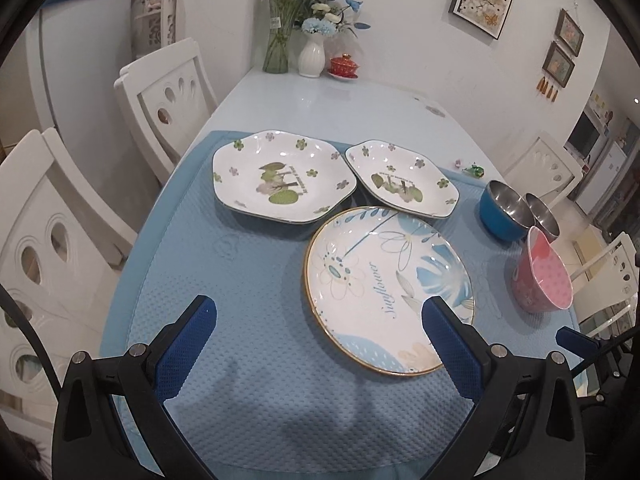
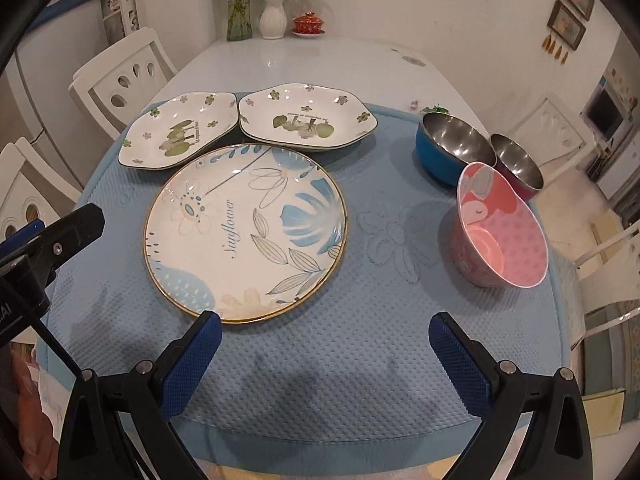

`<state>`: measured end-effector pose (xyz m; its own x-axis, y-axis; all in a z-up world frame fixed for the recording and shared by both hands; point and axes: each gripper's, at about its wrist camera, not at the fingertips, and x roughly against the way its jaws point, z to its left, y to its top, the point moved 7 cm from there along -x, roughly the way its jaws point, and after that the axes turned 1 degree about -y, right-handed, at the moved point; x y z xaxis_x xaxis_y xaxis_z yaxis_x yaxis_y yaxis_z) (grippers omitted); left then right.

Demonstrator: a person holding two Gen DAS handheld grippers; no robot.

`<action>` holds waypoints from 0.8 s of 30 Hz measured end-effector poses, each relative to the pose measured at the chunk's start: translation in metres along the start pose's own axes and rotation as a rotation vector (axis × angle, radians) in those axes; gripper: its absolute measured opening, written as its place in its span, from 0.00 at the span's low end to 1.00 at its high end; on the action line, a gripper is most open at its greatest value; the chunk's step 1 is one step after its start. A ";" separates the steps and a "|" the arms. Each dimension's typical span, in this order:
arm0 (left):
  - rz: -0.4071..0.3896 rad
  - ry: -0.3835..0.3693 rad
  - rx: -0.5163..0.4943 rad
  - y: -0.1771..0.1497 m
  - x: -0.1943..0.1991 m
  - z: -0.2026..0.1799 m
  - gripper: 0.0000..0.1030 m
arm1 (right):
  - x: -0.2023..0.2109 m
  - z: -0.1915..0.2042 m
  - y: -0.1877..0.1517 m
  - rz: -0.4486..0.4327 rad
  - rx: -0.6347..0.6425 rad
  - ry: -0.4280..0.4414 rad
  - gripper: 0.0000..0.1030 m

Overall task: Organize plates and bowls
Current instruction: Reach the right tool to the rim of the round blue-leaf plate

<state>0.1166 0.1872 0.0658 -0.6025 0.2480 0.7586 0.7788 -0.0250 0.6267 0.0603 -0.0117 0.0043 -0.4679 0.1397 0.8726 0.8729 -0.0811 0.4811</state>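
A round "Sunflower" plate (image 1: 384, 288) (image 2: 244, 232) lies on the blue mat (image 1: 256, 280) (image 2: 380, 300). Behind it lie two hexagonal white plates with green flowers, a larger one (image 1: 280, 176) (image 2: 180, 132) and a smaller one (image 1: 404, 176) (image 2: 308, 116). To the right stand a pink bowl (image 1: 542, 276) (image 2: 500, 228), a blue steel-lined bowl (image 1: 504, 210) (image 2: 452, 144) and a dark red steel-lined bowl (image 1: 542, 212) (image 2: 516, 166). My left gripper (image 1: 320, 316) is open and empty above the mat, its right finger over the round plate's near edge. My right gripper (image 2: 326, 332) is open and empty in front of the round plate.
At the table's far end stand a glass vase (image 1: 278, 36) (image 2: 239, 8), a white vase (image 1: 311, 54) (image 2: 273, 20) and a red lidded cup (image 1: 344, 66) (image 2: 308, 24). White chairs (image 1: 168, 96) (image 2: 120, 72) stand along the left side, another on the right (image 2: 552, 128).
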 end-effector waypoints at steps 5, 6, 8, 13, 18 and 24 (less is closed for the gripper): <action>0.032 -0.021 0.010 -0.003 -0.004 0.000 0.99 | -0.002 0.003 0.000 0.002 -0.008 0.046 1.00; 0.040 -0.023 0.010 -0.004 -0.005 -0.001 0.99 | -0.003 0.003 -0.002 0.009 -0.015 0.059 1.00; 0.049 -0.036 0.008 -0.006 -0.006 -0.001 0.99 | -0.007 0.003 -0.004 0.024 -0.031 0.097 1.00; 0.034 0.007 -0.019 -0.001 -0.002 0.007 0.99 | -0.004 -0.007 0.008 -0.018 -0.061 0.141 1.00; 0.025 0.014 -0.013 0.009 -0.001 0.016 0.99 | -0.002 -0.012 0.027 -0.059 -0.053 0.154 1.00; 0.041 0.005 -0.059 0.022 -0.014 0.010 0.99 | -0.006 -0.011 0.054 -0.074 -0.044 0.178 1.00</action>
<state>0.1438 0.1932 0.0671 -0.5716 0.2408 0.7844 0.7911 -0.0921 0.6047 0.1086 -0.0275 0.0261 -0.5508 -0.0298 0.8341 0.8303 -0.1206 0.5440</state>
